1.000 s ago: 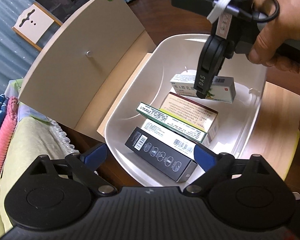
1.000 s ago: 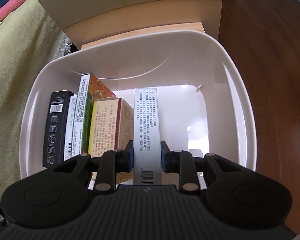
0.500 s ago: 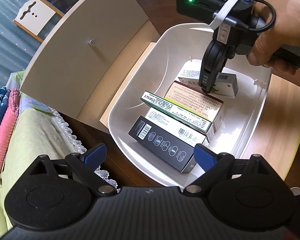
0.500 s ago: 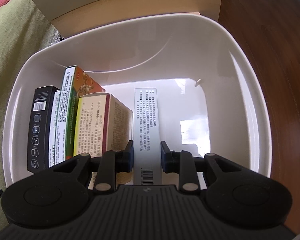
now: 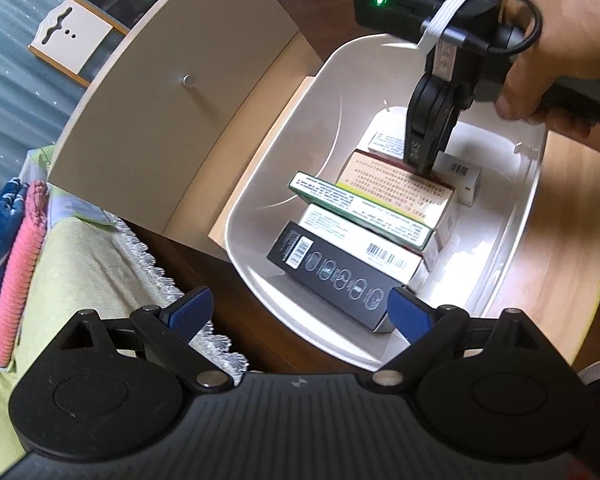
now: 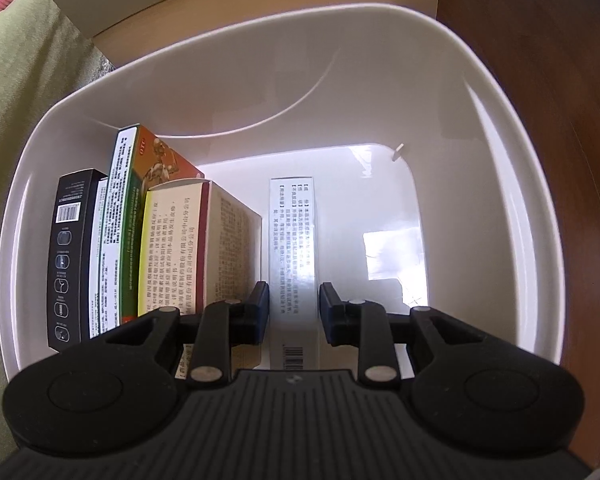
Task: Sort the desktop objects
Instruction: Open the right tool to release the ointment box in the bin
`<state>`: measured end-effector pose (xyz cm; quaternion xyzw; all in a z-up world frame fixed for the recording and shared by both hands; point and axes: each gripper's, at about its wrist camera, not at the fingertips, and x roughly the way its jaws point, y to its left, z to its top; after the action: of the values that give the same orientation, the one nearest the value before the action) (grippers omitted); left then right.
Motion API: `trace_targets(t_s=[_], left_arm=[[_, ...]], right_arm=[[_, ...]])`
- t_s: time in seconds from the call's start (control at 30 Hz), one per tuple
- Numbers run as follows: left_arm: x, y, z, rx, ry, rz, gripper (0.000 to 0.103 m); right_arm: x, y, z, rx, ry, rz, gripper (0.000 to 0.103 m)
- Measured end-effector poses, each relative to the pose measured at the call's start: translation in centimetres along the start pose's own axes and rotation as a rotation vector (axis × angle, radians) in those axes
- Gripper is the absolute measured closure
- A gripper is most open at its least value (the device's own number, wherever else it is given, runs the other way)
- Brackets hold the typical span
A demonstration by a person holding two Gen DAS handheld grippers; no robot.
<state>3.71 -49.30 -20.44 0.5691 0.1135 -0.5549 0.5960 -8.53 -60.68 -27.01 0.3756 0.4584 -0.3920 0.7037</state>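
A white plastic bin [image 5: 240, 248] [image 6: 260, 92] holds several boxes standing on edge in a row: a black box [image 5: 336, 280] [image 6: 70, 256], a green-edged box [image 5: 356, 208] [image 6: 120, 220] and a tan box with a red side [image 5: 396, 192] [image 6: 172, 248]. My right gripper [image 6: 294, 308] [image 5: 420, 160], held by a hand, reaches down inside the bin, shut on a narrow white box [image 6: 294, 248] [image 5: 384, 142] that stands just right of the tan box. My left gripper [image 5: 300, 310] is open with nothing between its fingers, hovering over the bin's near rim.
A beige panel with a small knob [image 5: 172, 92] leans behind the bin. A light wooden board [image 5: 560, 220] lies under it on the dark wooden table [image 6: 560, 160]. A green cloth with a lace fringe [image 5: 80, 264] and folded pink and blue fabric [image 5: 16, 264] lie to the left.
My right gripper has carried the white box lower into the bin, close beside the tan box. The left gripper has drawn back slightly and stayed open.
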Motion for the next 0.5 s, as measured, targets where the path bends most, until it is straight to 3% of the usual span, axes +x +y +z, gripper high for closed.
trace_targets(t_s=[0.17, 0.3, 0.5], left_arm=[[-0.1, 0.2, -0.2, 0.003, 0.003, 0.012, 0.008], [0.0, 0.2, -0.3, 0.011, 0.009, 0.015, 0.008], [-0.1, 0.3, -0.5, 0.006, 0.012, 0.022, 0.008]], right_arm=[[-1.2, -0.5, -0.3, -0.056, 0.008, 0.004, 0.077], [-1.5, -0.4, -0.6, -0.185, 0.077, 0.018, 0.068], [-1.1, 0.3, -1.1, -0.325, 0.143, 0.033, 0.067]])
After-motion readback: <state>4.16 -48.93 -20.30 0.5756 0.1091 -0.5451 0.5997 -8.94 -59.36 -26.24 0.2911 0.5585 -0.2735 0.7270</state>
